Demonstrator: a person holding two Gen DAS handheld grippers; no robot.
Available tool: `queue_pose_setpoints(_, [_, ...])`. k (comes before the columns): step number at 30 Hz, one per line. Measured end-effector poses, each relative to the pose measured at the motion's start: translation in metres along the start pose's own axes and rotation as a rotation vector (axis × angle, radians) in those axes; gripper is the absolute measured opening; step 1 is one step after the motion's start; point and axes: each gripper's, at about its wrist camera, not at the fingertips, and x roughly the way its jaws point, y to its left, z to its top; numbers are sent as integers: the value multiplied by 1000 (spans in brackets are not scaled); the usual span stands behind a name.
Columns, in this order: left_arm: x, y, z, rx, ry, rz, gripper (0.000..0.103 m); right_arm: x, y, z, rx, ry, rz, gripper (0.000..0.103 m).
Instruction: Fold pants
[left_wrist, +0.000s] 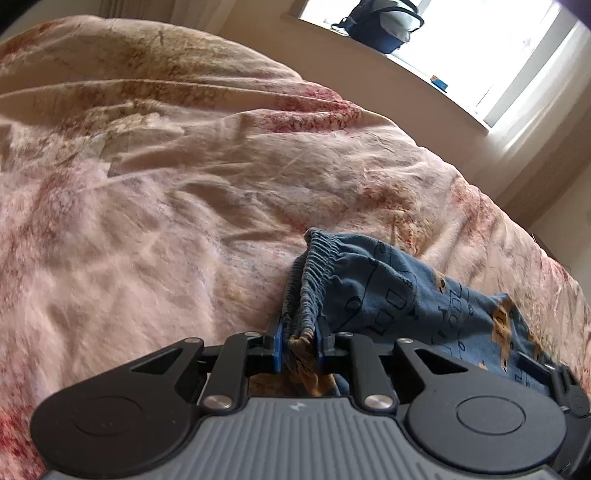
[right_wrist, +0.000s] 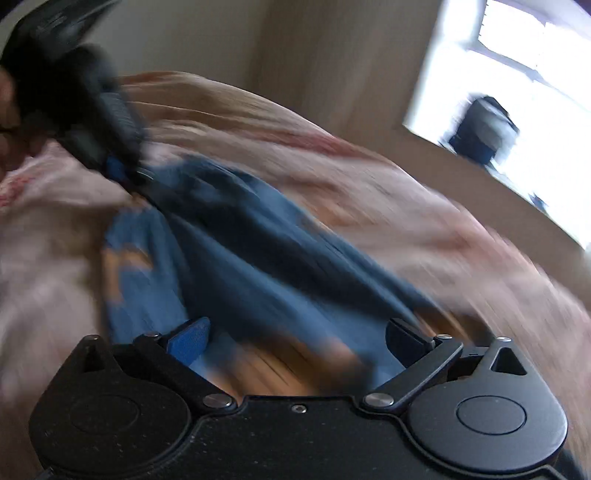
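Blue printed pants (left_wrist: 388, 291) lie on a pink bed cover (left_wrist: 166, 229) and run off to the right. My left gripper (left_wrist: 300, 338) is shut on their gathered elastic waistband (left_wrist: 314, 273), with the cloth bunched between the blue pads. The right wrist view is blurred by motion. In it the pants (right_wrist: 251, 258) stretch from my left gripper (right_wrist: 123, 171) at the upper left down toward my right gripper (right_wrist: 299, 328). The right gripper's jaws stand wide open over the blue cloth, and neither pad presses on it.
The rumpled pink floral bed cover (right_wrist: 406, 206) fills most of both views. Behind the bed is a beige wall with a bright window (left_wrist: 498, 44). A dark bag (left_wrist: 384, 26) sits on the sill. The bed's edge falls away at the right.
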Motion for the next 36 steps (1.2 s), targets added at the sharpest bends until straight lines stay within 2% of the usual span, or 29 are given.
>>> queue_pose_setpoints(4, [-2, 0, -1, 14, -3, -6, 18, -39, -68, -42, 171, 93, -175, 102])
queue_pose_setpoints(7, [-4, 0, -2, 25, -13, -10, 18, -60, -83, -35, 248, 31, -193, 102])
queue_pose_setpoints(10, [-7, 0, -3, 16, -20, -11, 18, -53, -70, -5, 207, -75, -136, 102])
queue_pose_setpoints(13, [-8, -2, -4, 40, -29, -4, 18, -23, -38, 33, 137, -146, -24, 102])
queue_pose_setpoints(16, [-6, -4, -6, 58, -31, 3, 18, 22, 1, 65, 73, -189, 88, 102])
queue_pose_setpoints(18, [-3, -2, -5, 50, -25, -2, 18, 52, 22, 77, 4, -174, 90, 102])
queue_pose_setpoints(21, [2, 3, -3, 33, -15, -20, 19, 83, 23, 73, -67, -82, -3, 102])
queue_pose_setpoints(25, [5, 7, -3, 27, -10, -26, 19, 77, -41, 59, 15, -40, -96, 102])
queue_pose_setpoints(28, [6, 12, -3, 1, -7, -40, 21, 63, -88, 47, 1, -30, -365, 101])
queue_pose_setpoints(29, [5, 12, -3, 1, -6, -40, 26, 52, -102, 44, 32, -36, -374, 100])
queue_pose_setpoints(31, [-2, 10, -4, 34, -36, -12, 39, 9, -126, 36, 165, -86, -283, 101])
queue_pose_setpoints(32, [-7, 7, -4, 59, -64, 11, 51, -8, -129, 31, 199, -101, -248, 102])
queue_pose_setpoints(33, [-12, 4, -5, 83, -92, 38, 61, -27, -126, 23, 224, -107, -218, 102])
queue_pose_setpoints(34, [-18, 0, -5, 110, -126, 64, 66, -44, -120, 13, 240, -108, -195, 102])
queue_pose_setpoints(36, [-28, -7, -4, 135, -169, 77, 85, -63, -104, 0, 272, -83, -129, 102])
